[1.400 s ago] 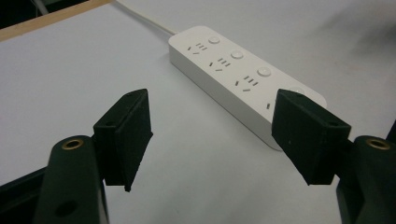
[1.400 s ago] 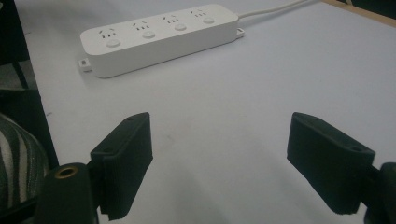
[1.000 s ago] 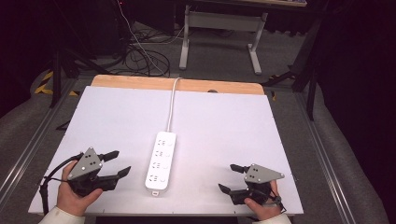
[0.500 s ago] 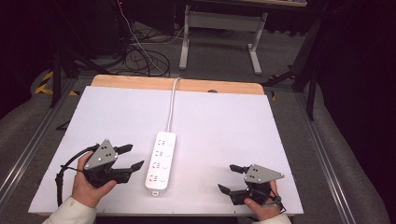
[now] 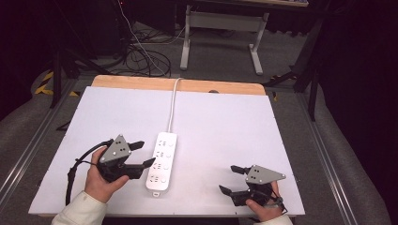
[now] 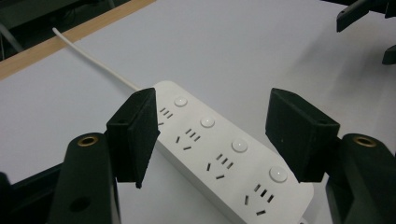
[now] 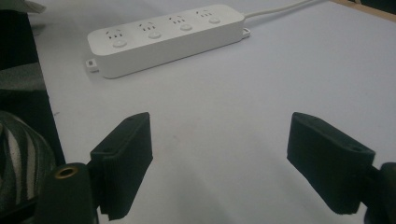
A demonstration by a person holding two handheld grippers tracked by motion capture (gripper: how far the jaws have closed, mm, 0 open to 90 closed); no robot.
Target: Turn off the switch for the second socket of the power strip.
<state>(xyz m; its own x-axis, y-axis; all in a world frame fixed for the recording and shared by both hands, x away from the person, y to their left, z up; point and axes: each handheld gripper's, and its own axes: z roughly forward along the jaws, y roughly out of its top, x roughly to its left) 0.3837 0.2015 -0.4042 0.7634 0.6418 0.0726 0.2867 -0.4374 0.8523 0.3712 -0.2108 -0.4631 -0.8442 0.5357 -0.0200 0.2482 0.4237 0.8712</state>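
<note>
Both grippers spread wide, nothing held; white power strip (image 5: 161, 161) flat mid-table, nearer the front edge.
Left gripper (image 5: 143, 154) hovers at the strip's left side, jaws straddling its sockets in the left gripper view. Right gripper (image 5: 231, 179) rests well apart near the front-right of the white table (image 5: 225, 126).

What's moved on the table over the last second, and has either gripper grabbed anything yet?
The left gripper has travelled right across the white table toward the power strip; its jaws are open, with the strip in front of them, nothing gripped. The right gripper has stayed near the front right, open and empty. The strip and its cable have not shifted.
</note>
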